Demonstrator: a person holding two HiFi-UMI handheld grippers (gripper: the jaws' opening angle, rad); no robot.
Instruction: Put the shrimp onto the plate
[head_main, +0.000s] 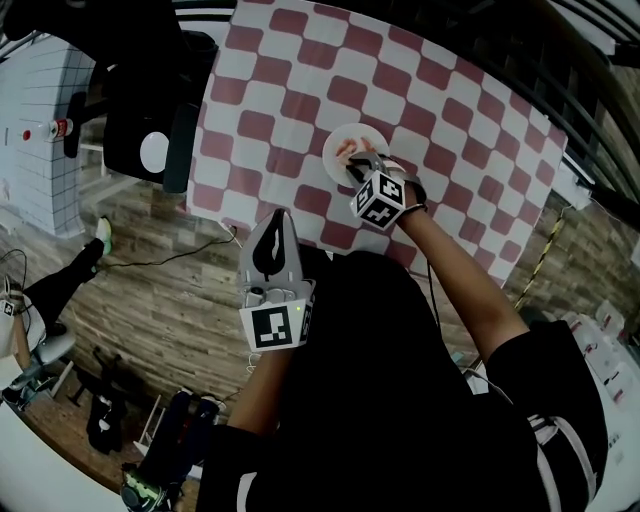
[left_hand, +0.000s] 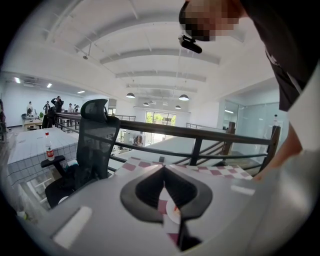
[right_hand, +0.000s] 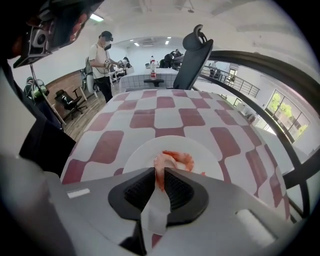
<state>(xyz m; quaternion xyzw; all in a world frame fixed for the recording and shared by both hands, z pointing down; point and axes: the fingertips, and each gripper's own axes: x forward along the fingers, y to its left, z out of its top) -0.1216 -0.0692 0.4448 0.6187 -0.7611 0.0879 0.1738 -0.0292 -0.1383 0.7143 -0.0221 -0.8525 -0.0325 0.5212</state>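
Note:
A pink-orange shrimp (right_hand: 176, 159) hangs over the white plate (right_hand: 140, 155), its tail end pinched between the pads of my right gripper (right_hand: 161, 171). Its curled body sticks out beyond the fingertips, just above the plate's middle. In the head view the right gripper (head_main: 358, 163) reaches over the plate (head_main: 372, 138) on the red-and-white checked tablecloth (head_main: 300, 100), and the shrimp (head_main: 346, 150) shows as a small pink patch. My left gripper (head_main: 279, 216) is held back off the table's near edge, shut and empty; its tips (left_hand: 162, 169) meet with nothing between them.
A black office chair (head_main: 150, 110) stands at the table's left end. A dark railing (left_hand: 200, 137) runs beyond the table. A second table with a bottle (left_hand: 48, 145) stands at the left. A person (right_hand: 102, 65) stands far off behind the table.

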